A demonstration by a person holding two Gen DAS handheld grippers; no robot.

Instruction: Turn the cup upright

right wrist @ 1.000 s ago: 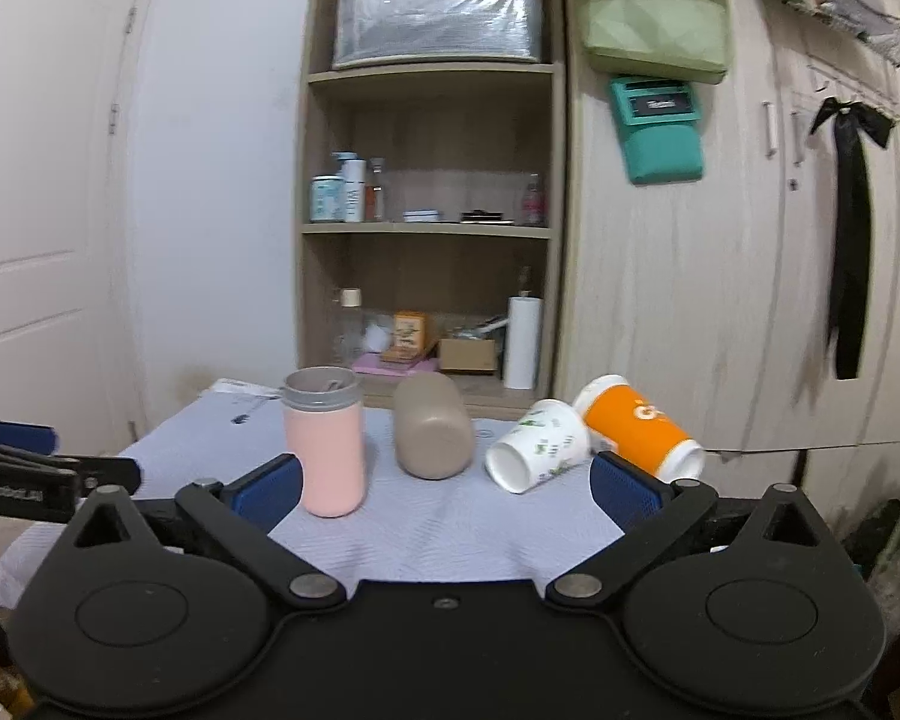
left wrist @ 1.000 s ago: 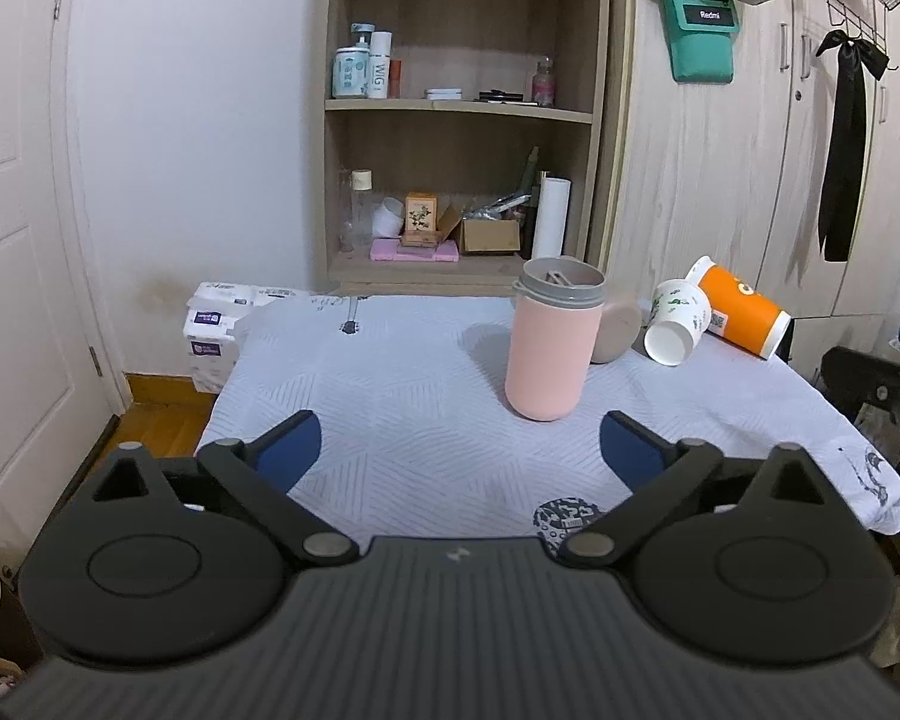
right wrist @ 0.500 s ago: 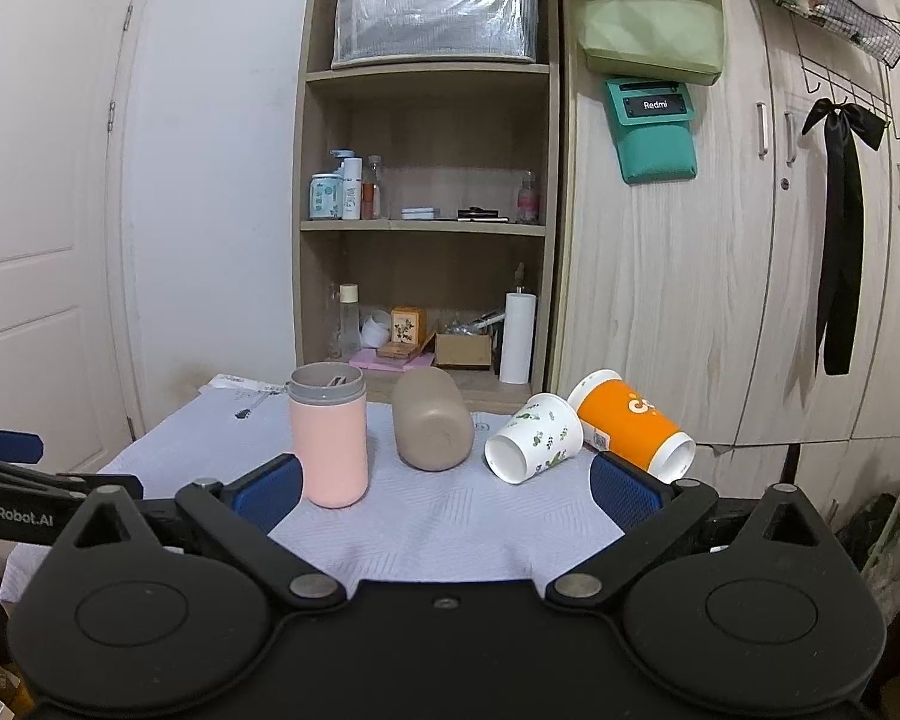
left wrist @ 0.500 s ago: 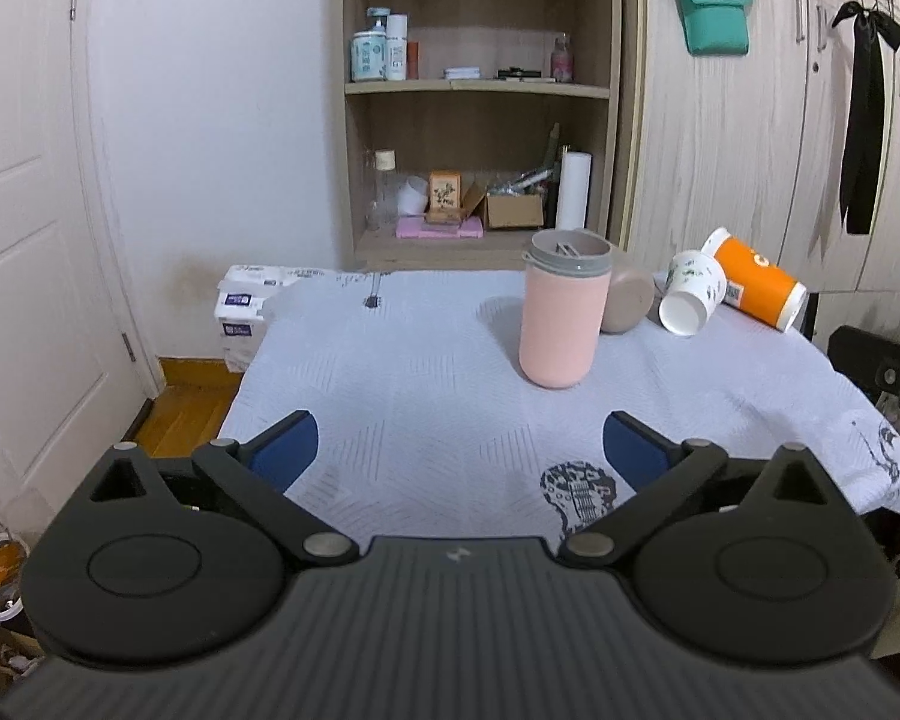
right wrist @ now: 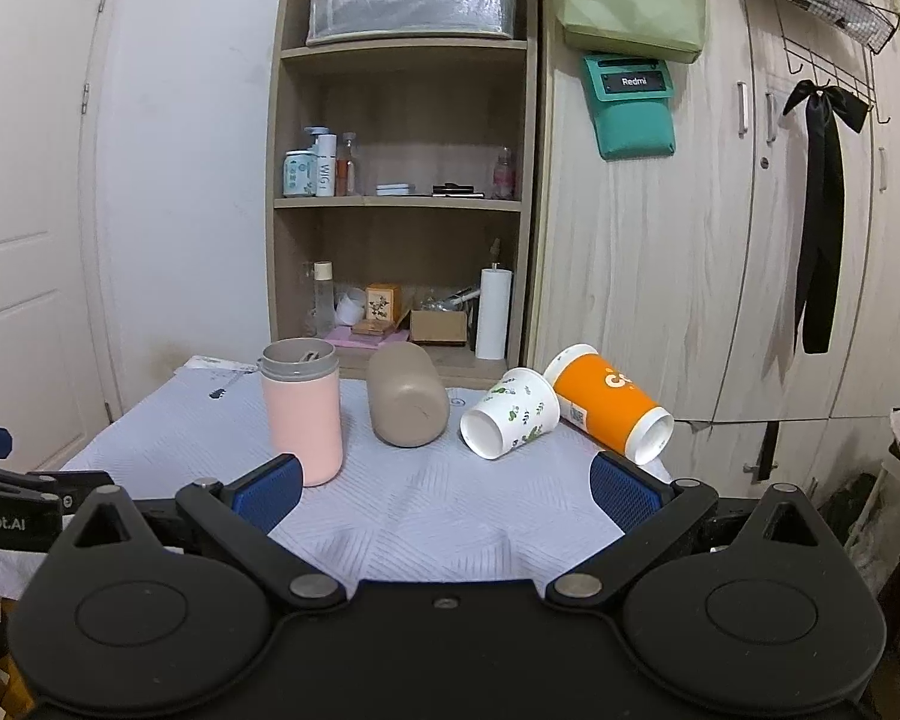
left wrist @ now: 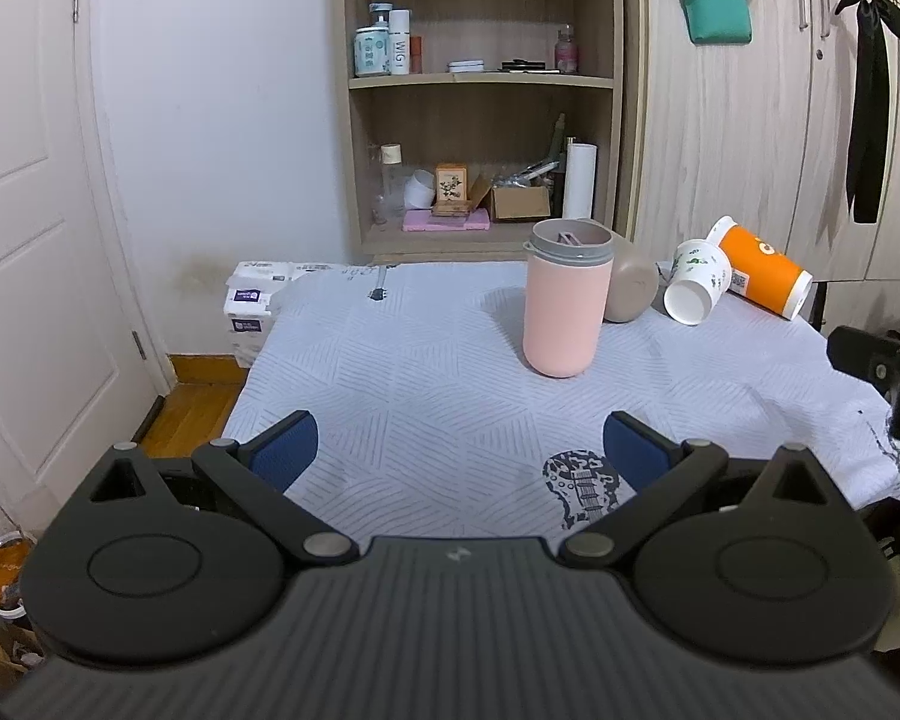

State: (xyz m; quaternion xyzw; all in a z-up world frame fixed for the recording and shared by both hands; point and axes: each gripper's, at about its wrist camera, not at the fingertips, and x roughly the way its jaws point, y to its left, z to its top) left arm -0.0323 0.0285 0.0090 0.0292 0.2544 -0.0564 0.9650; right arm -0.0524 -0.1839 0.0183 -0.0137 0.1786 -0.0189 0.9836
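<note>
Both tongs spread wide, empty, short of the cups.
Left gripper and right gripper hover over the near cloth. Pink cup is upright; tan cup, white cup and orange cup lie tipped at the far edge. Best move, I'd guess: right gripper pinches the white cup mid-body, lightly since paper crushes, then rolls it onto its base.
</note>
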